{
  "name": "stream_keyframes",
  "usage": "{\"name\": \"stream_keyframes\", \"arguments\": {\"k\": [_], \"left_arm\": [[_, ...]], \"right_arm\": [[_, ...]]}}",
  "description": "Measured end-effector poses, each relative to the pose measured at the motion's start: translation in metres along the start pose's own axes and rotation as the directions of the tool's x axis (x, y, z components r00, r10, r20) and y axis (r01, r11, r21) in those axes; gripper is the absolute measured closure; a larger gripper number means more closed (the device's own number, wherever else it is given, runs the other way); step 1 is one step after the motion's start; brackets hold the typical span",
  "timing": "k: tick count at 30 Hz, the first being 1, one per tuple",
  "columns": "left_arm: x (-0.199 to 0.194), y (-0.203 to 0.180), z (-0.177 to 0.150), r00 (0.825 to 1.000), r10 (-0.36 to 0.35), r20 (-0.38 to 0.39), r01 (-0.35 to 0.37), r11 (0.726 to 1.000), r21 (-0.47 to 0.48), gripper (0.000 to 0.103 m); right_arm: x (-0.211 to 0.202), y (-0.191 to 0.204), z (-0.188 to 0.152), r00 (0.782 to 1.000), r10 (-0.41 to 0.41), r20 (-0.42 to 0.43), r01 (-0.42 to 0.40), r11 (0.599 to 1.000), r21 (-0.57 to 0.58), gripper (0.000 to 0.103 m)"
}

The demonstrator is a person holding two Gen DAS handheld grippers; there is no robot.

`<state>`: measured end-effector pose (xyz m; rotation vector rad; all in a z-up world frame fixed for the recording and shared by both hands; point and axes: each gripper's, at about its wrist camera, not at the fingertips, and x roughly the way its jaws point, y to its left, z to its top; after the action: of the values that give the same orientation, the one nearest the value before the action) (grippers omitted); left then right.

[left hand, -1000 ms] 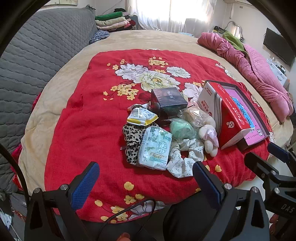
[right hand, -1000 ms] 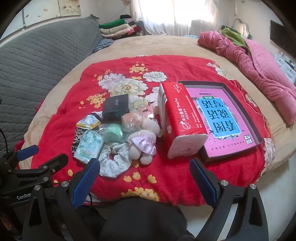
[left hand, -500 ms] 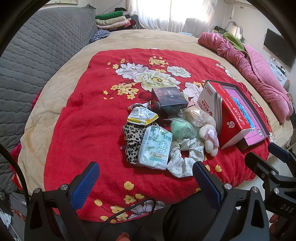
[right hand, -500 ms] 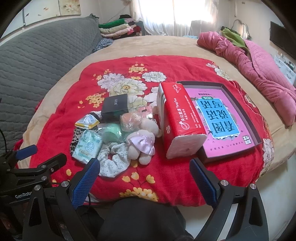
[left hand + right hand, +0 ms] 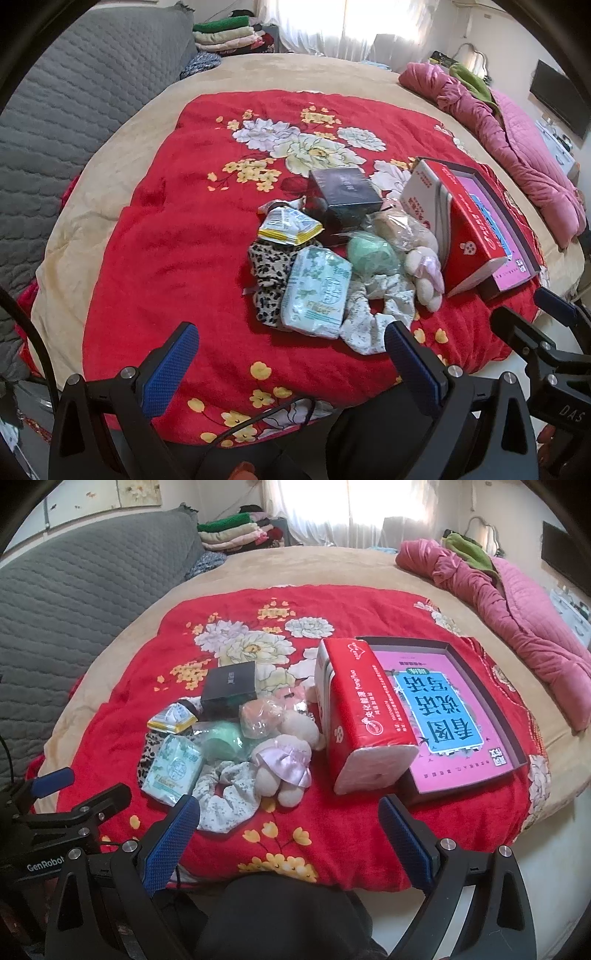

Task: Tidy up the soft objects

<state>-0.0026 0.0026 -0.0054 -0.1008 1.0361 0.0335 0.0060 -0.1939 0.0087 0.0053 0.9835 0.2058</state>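
Note:
A heap of small things lies on the red flowered blanket (image 5: 177,258): a green-white tissue pack (image 5: 317,293) (image 5: 173,770), a leopard-print cloth (image 5: 267,273), a white floral scrunchie (image 5: 376,308) (image 5: 229,794), a mint-green soft piece (image 5: 371,253), a cream plush doll in a pink dress (image 5: 284,764) (image 5: 424,269), a bagged beige item (image 5: 258,716), and a yellow-edged sachet (image 5: 290,225). A red tissue pack (image 5: 362,716) leans on an open box tray (image 5: 476,698). My left gripper (image 5: 290,365) and right gripper (image 5: 290,836) both hover open at the bed's near edge, holding nothing.
A black box (image 5: 347,194) sits behind the heap. A pink quilt (image 5: 517,602) lies along the far right of the bed, folded clothes (image 5: 232,535) are stacked at the back, and a grey quilted headboard (image 5: 74,99) runs along the left.
Both grippers have drifted slightly nearer the bed; the heap sits a touch higher and larger in view. Nothing was picked up or moved.

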Motion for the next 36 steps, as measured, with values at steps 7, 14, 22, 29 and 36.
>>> {"name": "stream_keyframes", "arguments": {"k": [7,14,22,29,36], "left_arm": [[0.018,0.035,0.002,0.999,-0.031,-0.037,0.028,0.996,-0.082,0.002],[0.044,0.062,0.001,0.994,-0.065,-0.092,0.053,0.990,-0.130,0.002],[0.082,0.076,0.020,0.983,-0.127,-0.135,0.100,0.976,-0.193,0.002],[0.105,0.080,0.037,0.973,-0.182,-0.142,0.147,0.963,-0.225,0.023],[0.119,0.067,0.044,0.961,-0.226,-0.162,0.194,0.963,-0.188,0.036]], "right_arm": [[0.019,0.000,0.000,0.999,0.001,-0.033,-0.001,1.000,-0.007,0.006],[0.044,0.011,0.001,0.997,0.019,-0.070,-0.020,0.999,-0.026,0.006],[0.065,0.017,0.005,0.994,0.037,-0.100,-0.039,0.999,-0.021,0.006],[0.070,0.050,0.032,0.998,0.062,-0.028,-0.066,0.989,-0.133,0.006],[0.113,0.075,0.046,0.993,0.052,-0.103,-0.068,0.985,-0.160,0.037]]}}
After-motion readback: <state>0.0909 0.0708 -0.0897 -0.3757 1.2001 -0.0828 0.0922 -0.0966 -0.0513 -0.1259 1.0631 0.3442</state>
